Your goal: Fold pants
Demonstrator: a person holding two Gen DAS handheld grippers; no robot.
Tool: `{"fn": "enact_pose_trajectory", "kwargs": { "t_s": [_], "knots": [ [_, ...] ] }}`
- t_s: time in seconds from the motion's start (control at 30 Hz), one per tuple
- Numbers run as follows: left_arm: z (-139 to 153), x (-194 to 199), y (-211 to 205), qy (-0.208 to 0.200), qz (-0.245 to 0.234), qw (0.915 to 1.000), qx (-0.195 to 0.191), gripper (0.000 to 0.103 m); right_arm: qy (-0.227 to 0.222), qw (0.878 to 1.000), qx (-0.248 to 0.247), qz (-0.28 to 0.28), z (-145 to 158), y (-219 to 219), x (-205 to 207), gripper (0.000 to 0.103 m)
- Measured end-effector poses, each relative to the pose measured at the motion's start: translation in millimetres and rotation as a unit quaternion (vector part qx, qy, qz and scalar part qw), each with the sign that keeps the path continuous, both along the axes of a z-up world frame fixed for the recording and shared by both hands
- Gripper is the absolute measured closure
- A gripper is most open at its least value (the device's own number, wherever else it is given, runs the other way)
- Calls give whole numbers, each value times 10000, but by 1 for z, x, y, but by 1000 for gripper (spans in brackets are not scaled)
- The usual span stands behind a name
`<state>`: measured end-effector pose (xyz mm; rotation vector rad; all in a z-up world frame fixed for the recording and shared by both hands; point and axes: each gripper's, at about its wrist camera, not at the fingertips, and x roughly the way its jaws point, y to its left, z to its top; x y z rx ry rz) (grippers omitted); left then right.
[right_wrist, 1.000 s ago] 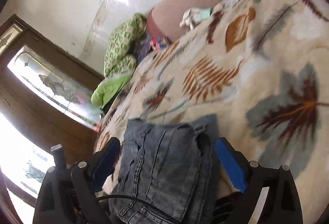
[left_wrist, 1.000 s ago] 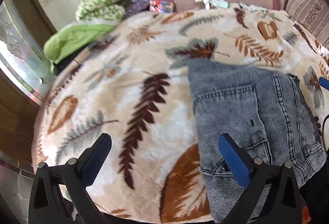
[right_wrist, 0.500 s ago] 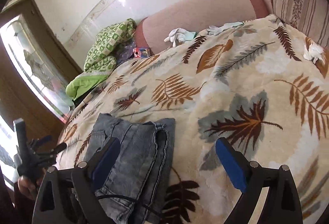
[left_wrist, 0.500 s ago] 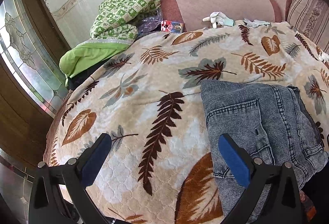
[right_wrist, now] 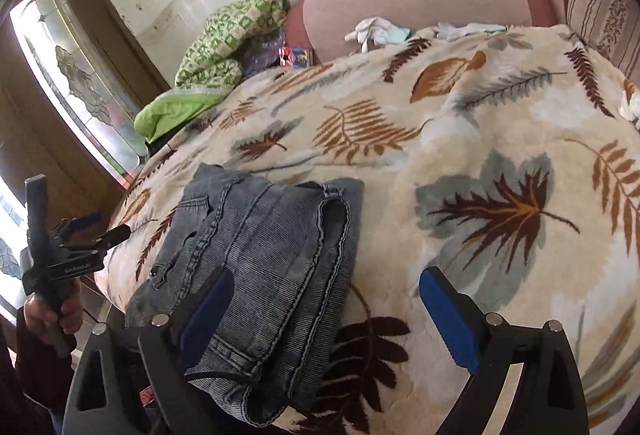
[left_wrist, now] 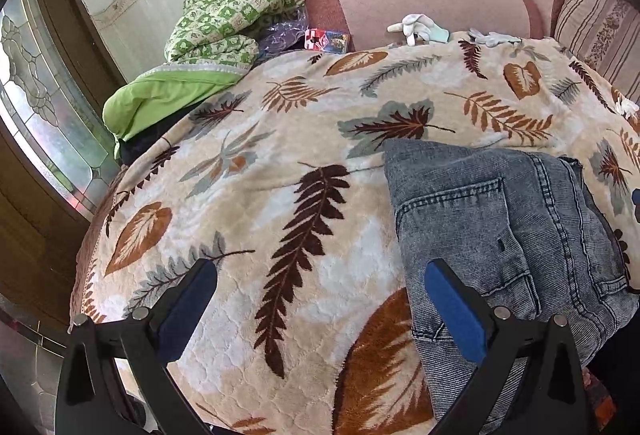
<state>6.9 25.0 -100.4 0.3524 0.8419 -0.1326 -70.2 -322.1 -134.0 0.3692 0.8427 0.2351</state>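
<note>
Leaf-print blanket (left_wrist: pixel 280 203) spread over a bed, pink sofa (left_wrist: pixel 420 3) behind it, glass door (left_wrist: pixel 36 107) at the left. Green quilt (left_wrist: pixel 224 19) heaped at the blanket's far left corner, with a small red box (left_wrist: pixel 326 40) beside it. White gloves (left_wrist: pixel 420 27) lying at the blanket's far edge against the sofa. Striped cushion (left_wrist: pixel 596 23) at the far right.

Jeans (left_wrist: pixel 500 235), grey-blue, folded into a compact stack, resting flat on the blanket near its front edge; back pocket facing up, hems and seams stacked along one side in the right wrist view (right_wrist: pixel 260 247).

Left gripper (left_wrist: pixel 320 299) held above the blanket just left of the jeans, jaws spread wide, nothing between the blue pads (left_wrist: pixel 452 311); right pad overlapping the jeans' edge in view, contact impossible to tell. Also seen from the right wrist camera (right_wrist: pixel 92 231), held in a hand (right_wrist: pixel 52 315) off the bed's left corner.

Right gripper (right_wrist: pixel 324 311) likewise spread wide and empty, left pad (right_wrist: pixel 208 311) over the jeans, right pad over bare blanket. Black cable (right_wrist: pixel 224 375) crossing the jeans' near end.
</note>
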Motion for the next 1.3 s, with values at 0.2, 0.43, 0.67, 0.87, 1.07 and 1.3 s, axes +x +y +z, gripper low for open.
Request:
{"fn": "enact_pose_trajectory", "kwargs": {
  "t_s": [0.2, 0.43, 0.67, 0.87, 1.07, 1.3],
  "knots": [
    [-11, 3, -6, 157, -50, 9999, 28, 0, 70, 9999, 140, -73, -5, -4, 4, 7],
    [-29, 4, -19, 476, -202, 9987, 50, 0, -58, 9995, 281, -92, -2, -6, 7, 7],
    [-41, 13, -14, 901, -189, 9955, -240, 0, 651, 9958, 422, -486, -24, -20, 22, 7],
    [-39, 7, -13, 1098, -626, 9904, -560, 0, 973, 9885, 1026, -546, -39, -33, 27, 7],
    [-45, 2, -20, 1467, -1213, 9764, -1024, 0, 1055, 9828, 1507, -164, -46, -24, 32, 7],
    [-59, 25, -20, 1911, -1433, 9591, -1518, 0, 1166, 9635, 2390, -313, -61, -40, 43, 4]
  ]
}}
